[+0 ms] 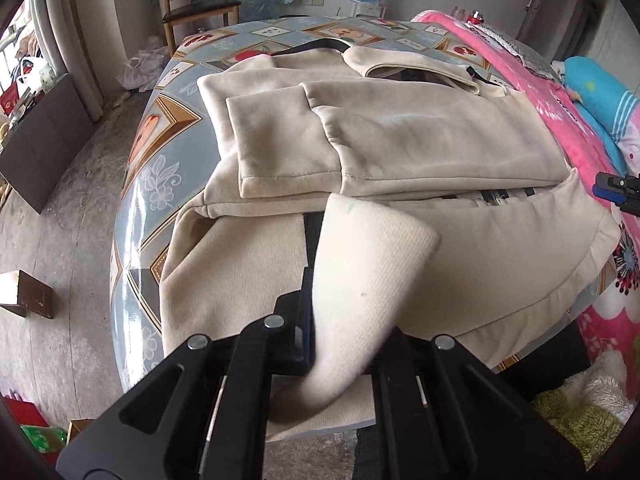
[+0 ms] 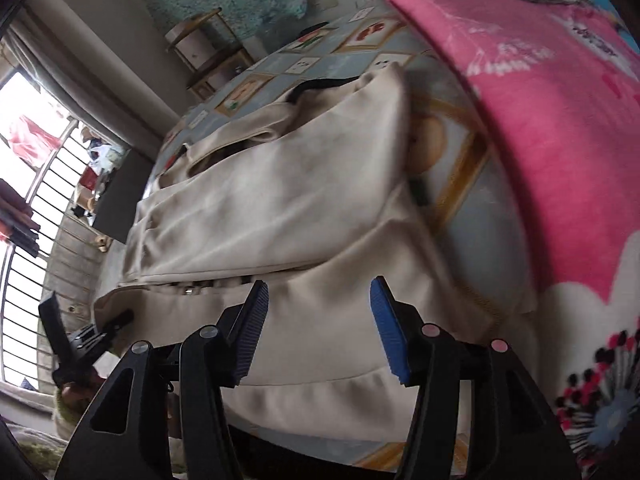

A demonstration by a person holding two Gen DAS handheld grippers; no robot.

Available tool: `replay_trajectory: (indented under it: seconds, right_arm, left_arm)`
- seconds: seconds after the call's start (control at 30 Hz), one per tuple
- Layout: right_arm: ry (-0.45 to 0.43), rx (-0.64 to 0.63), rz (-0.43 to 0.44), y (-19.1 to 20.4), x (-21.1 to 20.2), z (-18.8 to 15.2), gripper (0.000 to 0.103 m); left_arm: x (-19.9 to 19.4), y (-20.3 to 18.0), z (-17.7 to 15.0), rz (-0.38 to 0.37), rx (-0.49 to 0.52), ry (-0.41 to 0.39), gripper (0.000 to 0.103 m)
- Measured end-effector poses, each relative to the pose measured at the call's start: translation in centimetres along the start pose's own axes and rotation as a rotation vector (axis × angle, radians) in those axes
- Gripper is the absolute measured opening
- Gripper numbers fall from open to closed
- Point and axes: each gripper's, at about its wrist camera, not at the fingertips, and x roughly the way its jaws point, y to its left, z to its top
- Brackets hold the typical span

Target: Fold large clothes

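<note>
In the left wrist view, the left gripper [image 1: 316, 320] is pointing steeply down at the near edge of the table [image 1: 160, 168], its black frame filling the bottom of the picture from seven to five o'clock. Its jaws are closed on a flap of the beige garment [image 1: 400, 140], pinching the ribbed cloth so that it is rising between them and curling over toward two o'clock. The garment is lying spread across the patterned tablecloth, its upper part already folded into a neat block toward twelve o'clock, with the sleeve [image 1: 280, 140] laid flat on top at about eleven o'clock, and its lower hem is hanging toward the near table edge. At three o'clock the tip of the right gripper [image 1: 618, 190] is showing at the edge of the picture, beside the pink blanket [image 1: 560, 120]. A wooden chair [image 1: 196, 8] is standing behind the table at eleven o'clock. In the right wrist view, which is blurred and tilted, the right gripper [image 2: 320, 328] is angling down over the garment [image 2: 280, 200], its jaws standing apart with blue pads [image 2: 388, 332] and only flat cloth lying below the gap, not pressed by either pad. The left gripper [image 2: 80, 344] is showing at eight o'clock by the garment's corner. The pink blanket [image 2: 540, 120] is running from one to four o'clock.
</note>
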Motion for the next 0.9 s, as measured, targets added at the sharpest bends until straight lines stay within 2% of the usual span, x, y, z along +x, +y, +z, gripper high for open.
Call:
replay_trajectory:
  seconds: [0.1,0.23,0.3,0.5,0.67,0.9]
  right_arm:
    - [0.03,-0.053,-0.048,-0.8,0.5,-0.4,0.052]
    - [0.068,-0.162,-0.076,1.2,2.3,-0.5,0.052]
    - [0.081,-0.2,-0.072,2.2,2.5,-0.5,0.052]
    - [0.096,-0.258,-0.048,1.7,3.4,1.5,0.052]
    - [0.132,-0.226,0.049,0.4,4.2,2.5,0.052]
    - [0.213,-0.207,0.173,-1.2,3.1,1.3,0.052]
  left_arm:
    - [0.1,-0.1,0.3,0.011,0.004,0.003,0.007]
    - [0.2,-0.2,0.3,0.023,-0.004,0.0,0.007]
    - [0.2,-0.2,0.2,0.026,-0.013,-0.002,0.007]
    - [0.2,-0.4,0.1,0.043,-0.016,-0.012,0.007]
    - [0.3,-0.6,0.2,0.059,-0.017,-0.006,0.007]
    - [0.4,-0.6,0.3,0.055,-0.027,0.005,0.008]
